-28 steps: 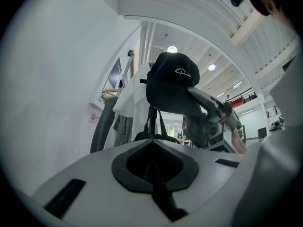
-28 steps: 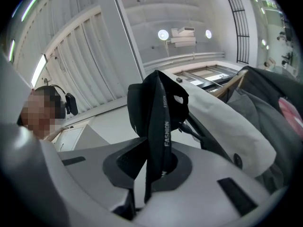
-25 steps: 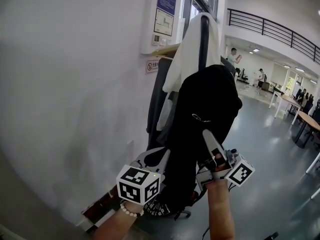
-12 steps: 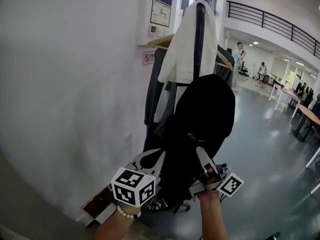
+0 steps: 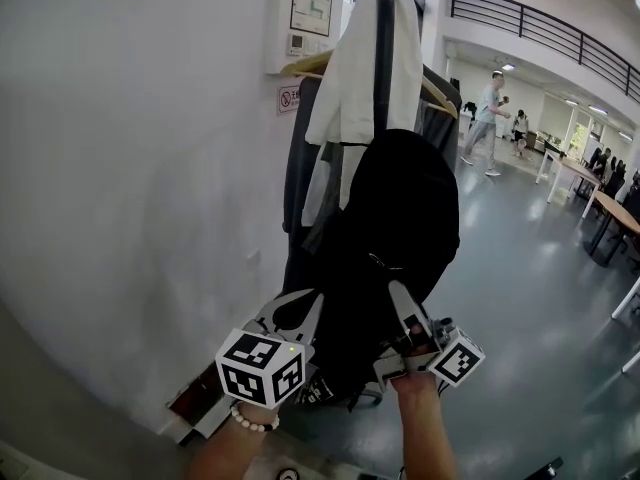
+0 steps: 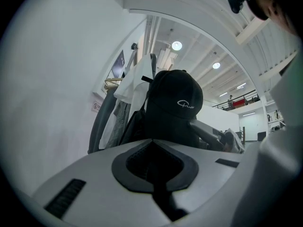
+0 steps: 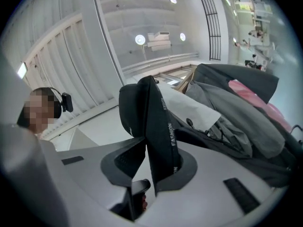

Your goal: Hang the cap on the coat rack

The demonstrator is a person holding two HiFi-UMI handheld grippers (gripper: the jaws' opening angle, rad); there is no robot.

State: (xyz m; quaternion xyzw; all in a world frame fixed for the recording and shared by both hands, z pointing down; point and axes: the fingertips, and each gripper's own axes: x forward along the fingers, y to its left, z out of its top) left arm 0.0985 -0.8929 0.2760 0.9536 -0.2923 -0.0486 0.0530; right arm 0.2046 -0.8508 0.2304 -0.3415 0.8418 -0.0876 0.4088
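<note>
Black fabric cap (image 5: 405, 228) is riding just above the left gripper (image 6: 152, 142), which is pinching its edge, and the right gripper (image 7: 144, 148), whose jaws are opening around its strap (image 7: 163, 131). The dark coat rack pole (image 5: 383, 58) is standing higher, beyond the cap.

Both forearms reach up from the bottom edge of the frame, the left gripper (image 5: 298, 308) at lower centre clamped on the brim of the cap (image 5: 400, 208), the right gripper (image 5: 398, 298) beside it, jaws opening around the cap's rear band
</note>
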